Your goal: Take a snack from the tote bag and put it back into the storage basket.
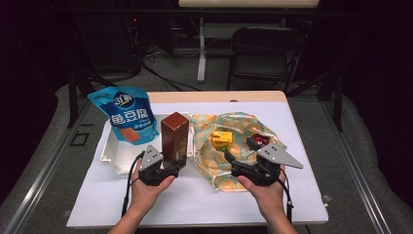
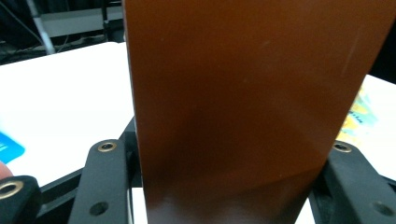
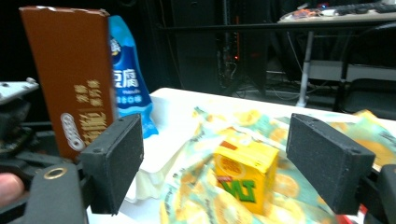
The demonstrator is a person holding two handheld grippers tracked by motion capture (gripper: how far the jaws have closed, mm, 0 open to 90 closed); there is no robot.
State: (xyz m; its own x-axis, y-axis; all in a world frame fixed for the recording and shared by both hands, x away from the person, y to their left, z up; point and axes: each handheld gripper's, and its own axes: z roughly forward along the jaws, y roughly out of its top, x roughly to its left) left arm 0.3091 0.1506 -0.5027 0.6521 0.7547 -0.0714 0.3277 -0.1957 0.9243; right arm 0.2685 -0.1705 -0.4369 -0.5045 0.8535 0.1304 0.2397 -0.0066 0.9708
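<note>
**Brown carton gripped, bag not yet packed**

While the left gripper stands clamped on the tall brown cardboard carton, that carton rises upright at the white plastic tray's right edge, beside the patterned orange-and-green cloth bag. Judging by this, packing is only partly done: a small yellow drink box already lies on the bag. With jaws apart and empty, the right gripper hovers over the bag.

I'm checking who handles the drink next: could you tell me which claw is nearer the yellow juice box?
Right. The right claw stands open just in front of the yellow juice box; the left claw grips the brown box beside it.
</note>
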